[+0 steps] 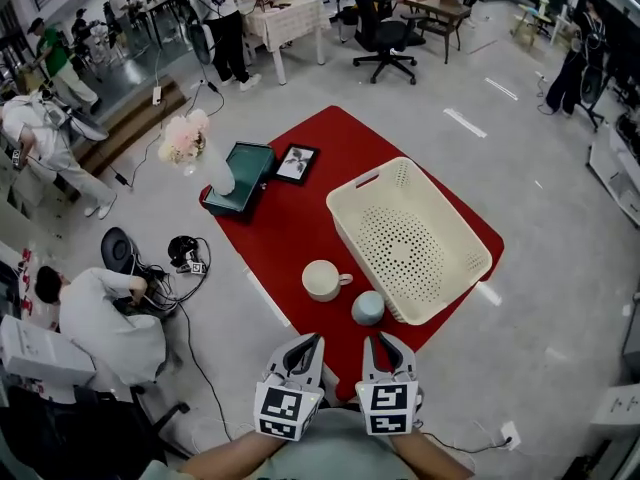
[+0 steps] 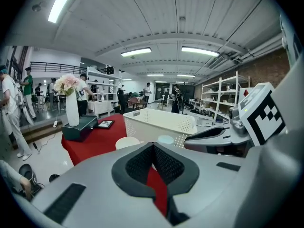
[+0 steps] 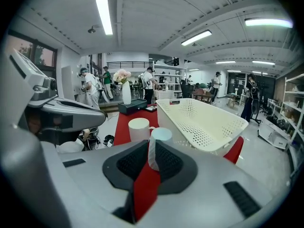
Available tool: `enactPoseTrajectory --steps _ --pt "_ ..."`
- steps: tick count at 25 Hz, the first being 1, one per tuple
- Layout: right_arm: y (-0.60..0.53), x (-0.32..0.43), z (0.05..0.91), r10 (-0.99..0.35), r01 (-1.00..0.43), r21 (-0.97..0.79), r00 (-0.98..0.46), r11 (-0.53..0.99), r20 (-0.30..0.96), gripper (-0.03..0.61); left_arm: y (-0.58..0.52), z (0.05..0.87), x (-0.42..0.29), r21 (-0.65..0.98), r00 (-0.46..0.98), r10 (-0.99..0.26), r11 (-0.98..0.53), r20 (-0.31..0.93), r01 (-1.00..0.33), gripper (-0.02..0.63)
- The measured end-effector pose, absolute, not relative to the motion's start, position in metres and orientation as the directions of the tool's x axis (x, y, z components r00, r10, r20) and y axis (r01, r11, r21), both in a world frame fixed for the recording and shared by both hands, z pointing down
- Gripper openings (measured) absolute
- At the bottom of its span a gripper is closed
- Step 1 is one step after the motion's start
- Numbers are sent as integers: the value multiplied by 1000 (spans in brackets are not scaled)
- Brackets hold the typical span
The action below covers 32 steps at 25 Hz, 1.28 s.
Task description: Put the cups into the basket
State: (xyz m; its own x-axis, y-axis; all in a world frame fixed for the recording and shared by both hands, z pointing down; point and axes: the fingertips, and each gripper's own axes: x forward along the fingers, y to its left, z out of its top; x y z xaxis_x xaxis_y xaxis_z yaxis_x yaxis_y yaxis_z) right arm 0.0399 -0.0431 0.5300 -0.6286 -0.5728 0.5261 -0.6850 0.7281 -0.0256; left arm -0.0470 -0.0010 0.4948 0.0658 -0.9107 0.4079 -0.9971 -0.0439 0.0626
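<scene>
A cream mug (image 1: pixel 322 280) and a light blue cup (image 1: pixel 368 308) stand on the red mat (image 1: pixel 300 218), just left of the near end of the cream perforated basket (image 1: pixel 410 238). The basket has nothing in it. My left gripper (image 1: pixel 308 342) and right gripper (image 1: pixel 383 340) hover side by side near the mat's front edge, short of both cups. Both are shut with nothing between the jaws. In the left gripper view the mug (image 2: pixel 127 142) and the blue cup (image 2: pixel 166 139) show above the jaws. The right gripper view looks straight at the blue cup (image 3: pixel 161 134), with the mug (image 3: pixel 138 127) to its left.
A white vase of pink flowers (image 1: pixel 195 148) stands on a dark green box (image 1: pixel 240 176), with a framed picture (image 1: pixel 296 164) beside it at the mat's far end. A person (image 1: pixel 100 318) crouches on the floor at left among cables. Tables, an office chair (image 1: pixel 380 28) and people stand farther back.
</scene>
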Motion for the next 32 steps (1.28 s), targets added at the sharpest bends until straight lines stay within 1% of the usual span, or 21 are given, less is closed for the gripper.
enactPoseTrajectory --steps 5,11,15,23,32 --pt "-56 31 543 -585 -742 -56 -570 668 577 145 -26 492 -58 70 146 -903 -128 404 -989 1" --pt "-73 24 563 -603 -794 -53 -501 605 621 237 -45 498 -71 69 211 -885 -200 414 -977 0" --pt "-82 22 572 -626 -825 -35 -456 564 633 265 -54 502 -78 75 236 -875 -226 423 -971 2" --pt "-98 11 584 -665 -870 -35 -402 492 630 295 -69 507 -91 68 280 -854 -280 439 -958 2" --pt "-110 12 599 -709 -900 29 -321 434 628 298 -81 506 -94 43 322 -835 -339 446 -940 2"
